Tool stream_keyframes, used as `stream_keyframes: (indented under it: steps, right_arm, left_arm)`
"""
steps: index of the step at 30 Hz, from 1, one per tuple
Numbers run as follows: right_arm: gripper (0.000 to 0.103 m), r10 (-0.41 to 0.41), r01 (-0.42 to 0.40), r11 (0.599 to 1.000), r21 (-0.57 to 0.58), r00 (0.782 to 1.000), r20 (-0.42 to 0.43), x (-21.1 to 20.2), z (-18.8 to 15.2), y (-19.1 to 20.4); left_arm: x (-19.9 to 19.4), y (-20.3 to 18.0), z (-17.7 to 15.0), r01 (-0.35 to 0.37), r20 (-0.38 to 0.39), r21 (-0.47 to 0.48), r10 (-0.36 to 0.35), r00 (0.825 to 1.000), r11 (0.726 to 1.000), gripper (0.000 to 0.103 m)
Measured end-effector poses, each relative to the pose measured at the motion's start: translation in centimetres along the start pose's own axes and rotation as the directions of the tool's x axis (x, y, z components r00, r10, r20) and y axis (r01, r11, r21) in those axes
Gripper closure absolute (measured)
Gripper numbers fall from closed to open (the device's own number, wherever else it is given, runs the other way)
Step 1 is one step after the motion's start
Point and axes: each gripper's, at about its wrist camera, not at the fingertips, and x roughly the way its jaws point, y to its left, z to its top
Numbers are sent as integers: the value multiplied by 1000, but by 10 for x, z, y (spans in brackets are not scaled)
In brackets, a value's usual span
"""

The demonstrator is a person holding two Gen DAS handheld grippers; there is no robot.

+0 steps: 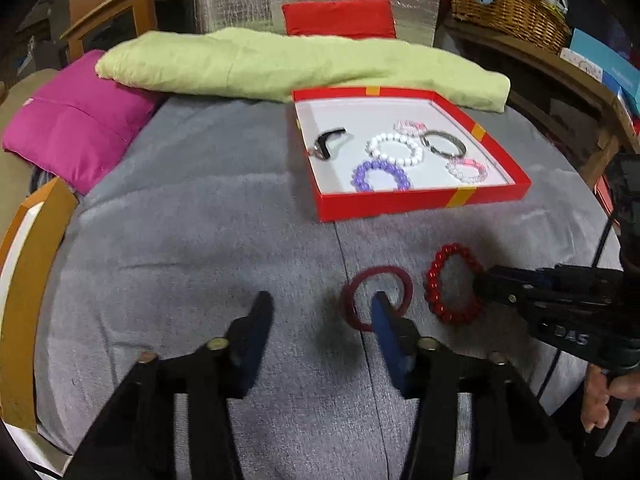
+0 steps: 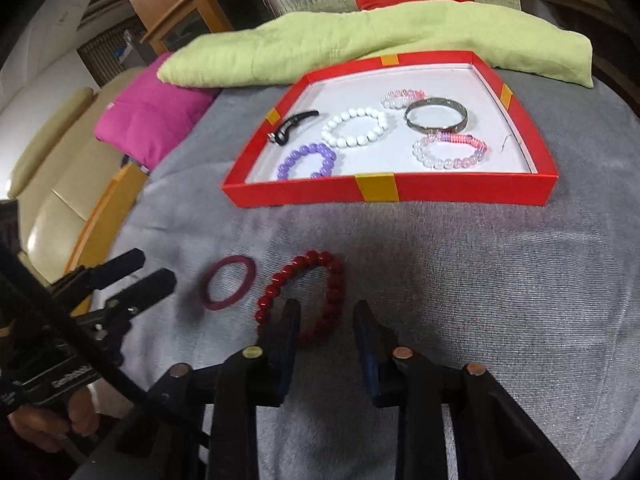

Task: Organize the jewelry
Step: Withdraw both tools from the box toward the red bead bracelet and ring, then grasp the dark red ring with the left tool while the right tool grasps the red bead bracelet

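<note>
On the grey blanket lie a maroon bangle [image 1: 378,269] [image 2: 234,259] and, to its right, a red bead bracelet [image 1: 432,284] [image 2: 304,262]. My left gripper [image 1: 320,304] [image 2: 154,270] is open; in the left wrist view its right finger overlaps the bangle, while the right wrist view shows it just left of the bangle and apart from it. My right gripper [image 2: 327,308] [image 1: 480,282] straddles the bracelet's near right arc without its pads pressing on the beads. Behind them a red box [image 1: 400,204] [image 2: 300,194] holds several bracelets, a silver bangle [image 2: 436,128] and a black piece [image 2: 292,122].
A folded green cloth [image 1: 280,64] lies behind the box, with a magenta cushion [image 1: 76,124] at its left and a red cushion [image 1: 340,18] further back. A wooden frame [image 1: 24,280] borders the blanket's left side. A wicker basket [image 1: 508,4] sits on shelves at the right.
</note>
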Motion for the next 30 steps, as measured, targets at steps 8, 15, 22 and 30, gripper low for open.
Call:
stream_keyframes:
  steps: [8,15,22,30]
  right_arm:
    - [96,-42,43,999,-19,998,55,-16,0,-12]
    - [96,-49,42,995,92,996,79,-40,3,-59]
    - [91,41,-46,996,70,996,75,-43,4,-44]
    - [80,32,-33,999,28,999,26,-17,2,-15]
  left_arm:
    - [5,-4,0,58,-19,-18,-58,998,998,60]
    - [16,-15,3,76,-41,-10,-76,996,997,60]
    - [30,-22,3,73,-73,24,-71,995,997,85]
    - [26,-17,1,100,-46,27,-98,994,995,96]
